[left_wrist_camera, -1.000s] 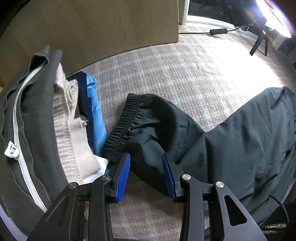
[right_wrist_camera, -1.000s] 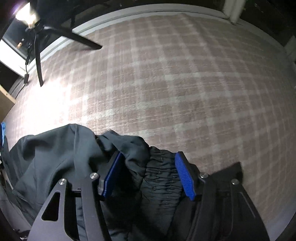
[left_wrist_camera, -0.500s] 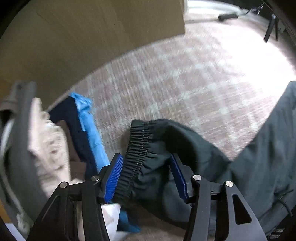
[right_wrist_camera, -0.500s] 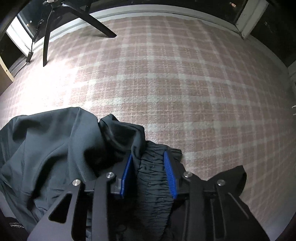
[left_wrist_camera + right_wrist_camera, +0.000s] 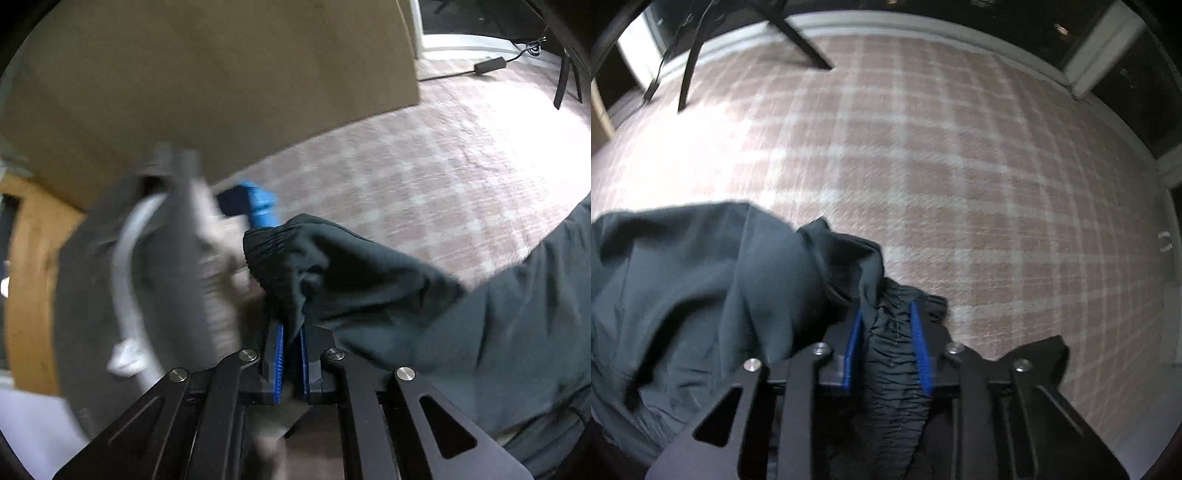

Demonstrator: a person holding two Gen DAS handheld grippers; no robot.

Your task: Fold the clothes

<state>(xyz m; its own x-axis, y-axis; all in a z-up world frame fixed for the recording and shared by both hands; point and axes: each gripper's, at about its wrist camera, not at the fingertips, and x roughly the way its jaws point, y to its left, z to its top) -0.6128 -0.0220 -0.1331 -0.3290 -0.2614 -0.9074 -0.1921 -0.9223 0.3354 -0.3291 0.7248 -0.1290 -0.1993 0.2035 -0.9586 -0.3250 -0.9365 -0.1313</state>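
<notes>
Dark green-grey trousers (image 5: pixel 461 317) lie partly on the pink checked carpet. My left gripper (image 5: pixel 291 332) is shut on the fabric just behind the elastic leg cuff (image 5: pixel 266 254) and holds that end lifted. In the right wrist view the same trousers (image 5: pixel 701 280) bunch at the lower left. My right gripper (image 5: pixel 886 314) is shut on the gathered elastic waistband (image 5: pixel 890 354), which fills the narrow gap between the blue pads (image 5: pixel 918 343).
A blurred pile of clothes (image 5: pixel 155 280) sits left of the left gripper: a grey zip garment, a beige knit and a blue piece (image 5: pixel 262 206). A tan panel (image 5: pixel 207 85) stands behind. Tripod legs (image 5: pixel 798 40) stand on the far carpet (image 5: pixel 960 177).
My left gripper has closed on the trousers near the leg cuff and lifted them. My right gripper has closed on the waistband. Both views have shifted as the trousers rise.
</notes>
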